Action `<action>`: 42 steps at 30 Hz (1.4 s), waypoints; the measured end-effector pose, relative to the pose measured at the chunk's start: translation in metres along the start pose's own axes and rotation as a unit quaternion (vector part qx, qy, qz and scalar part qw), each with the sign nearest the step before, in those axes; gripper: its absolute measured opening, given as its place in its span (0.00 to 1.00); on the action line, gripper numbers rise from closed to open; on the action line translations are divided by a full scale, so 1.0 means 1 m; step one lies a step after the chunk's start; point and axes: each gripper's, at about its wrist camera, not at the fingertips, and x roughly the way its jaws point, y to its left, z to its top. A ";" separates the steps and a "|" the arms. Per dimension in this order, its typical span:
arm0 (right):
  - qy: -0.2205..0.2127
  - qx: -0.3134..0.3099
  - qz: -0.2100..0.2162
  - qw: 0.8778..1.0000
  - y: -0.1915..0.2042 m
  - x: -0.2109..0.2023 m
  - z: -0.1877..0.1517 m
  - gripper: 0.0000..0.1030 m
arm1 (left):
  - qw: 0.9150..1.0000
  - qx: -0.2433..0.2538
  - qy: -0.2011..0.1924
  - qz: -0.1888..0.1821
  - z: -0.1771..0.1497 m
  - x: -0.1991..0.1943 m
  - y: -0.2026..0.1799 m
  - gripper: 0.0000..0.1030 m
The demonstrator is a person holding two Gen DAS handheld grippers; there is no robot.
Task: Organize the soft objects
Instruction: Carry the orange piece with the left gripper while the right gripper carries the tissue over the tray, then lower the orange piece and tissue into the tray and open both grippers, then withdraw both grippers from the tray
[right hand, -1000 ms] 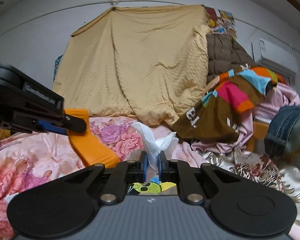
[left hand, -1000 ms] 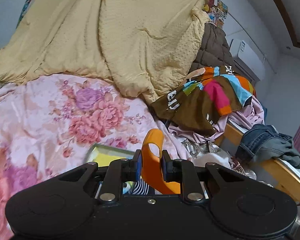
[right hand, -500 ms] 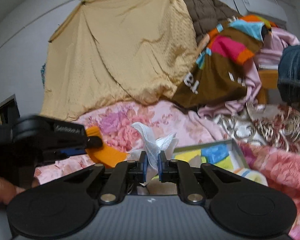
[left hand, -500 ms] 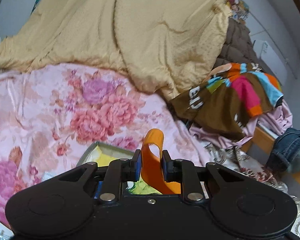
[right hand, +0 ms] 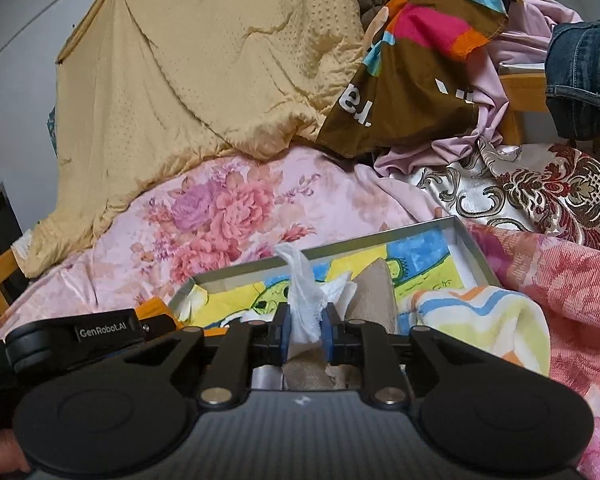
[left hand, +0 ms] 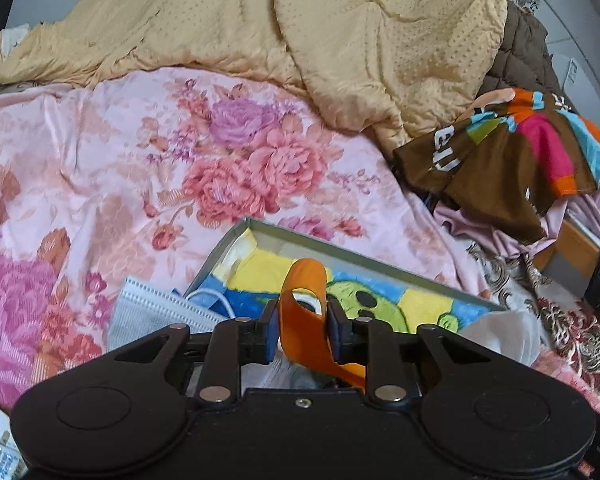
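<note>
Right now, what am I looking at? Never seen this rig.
No robot: a person holds a two-fingered tool in each hand, each with a wide-angle camera looking along its jaws. One picture is from the left gripper, the other from the right gripper. Both look across a bed with a floral sheet, a yellow blanket and heaped clothes. On the sheet sits a shallow box with a cartoon towel inside; a mask lies beside it. The left jaws hold an orange strip, the right a white cloth. Both jaws have just been opening, those things still between them.
</note>
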 end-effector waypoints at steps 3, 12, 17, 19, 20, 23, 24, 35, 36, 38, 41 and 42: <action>0.003 -0.002 -0.003 1.000 0.001 0.000 0.000 0.23 | 1.000 0.002 0.003 0.002 -0.003 0.000 0.001 0.32; 0.003 0.010 -0.004 1.000 -0.002 -0.002 0.001 0.40 | 1.000 0.010 -0.003 0.011 -0.008 -0.004 0.000 0.49; 0.002 0.007 -0.009 1.000 -0.003 -0.006 0.003 0.49 | 1.000 0.010 -0.003 0.014 -0.008 -0.011 0.004 0.61; -0.001 0.007 -0.010 1.000 -0.003 -0.009 0.005 0.53 | 1.000 0.011 -0.004 0.014 -0.008 -0.015 0.006 0.64; -0.002 0.006 -0.011 1.000 -0.002 -0.011 0.006 0.54 | 1.000 0.011 -0.005 0.014 -0.007 -0.017 0.007 0.66; -0.007 -0.001 -0.012 1.000 0.001 -0.018 0.010 0.59 | 1.000 0.007 -0.008 0.011 -0.004 -0.025 0.009 0.68; -0.010 -0.004 -0.013 1.000 0.003 -0.022 0.011 0.61 | 1.000 0.007 -0.009 0.011 -0.003 -0.028 0.010 0.69; -0.048 -0.020 -0.021 0.998 0.022 -0.078 0.031 0.82 | 0.999 0.006 -0.037 0.000 0.012 -0.086 0.010 0.88; -0.051 -0.020 -0.022 0.998 0.023 -0.083 0.032 0.84 | 0.999 0.007 -0.039 -0.002 0.013 -0.093 0.010 0.89; -0.056 -0.019 -0.024 0.998 0.025 -0.096 0.034 0.86 | 0.999 0.008 -0.045 -0.006 0.015 -0.106 0.011 0.92; -0.061 -0.020 -0.023 0.998 0.027 -0.112 0.034 0.91 | 0.998 0.011 -0.055 -0.013 0.016 -0.128 0.011 0.97; -0.062 -0.022 -0.024 0.998 0.028 -0.118 0.033 0.92 | 0.998 0.014 -0.058 -0.015 0.016 -0.135 0.011 0.99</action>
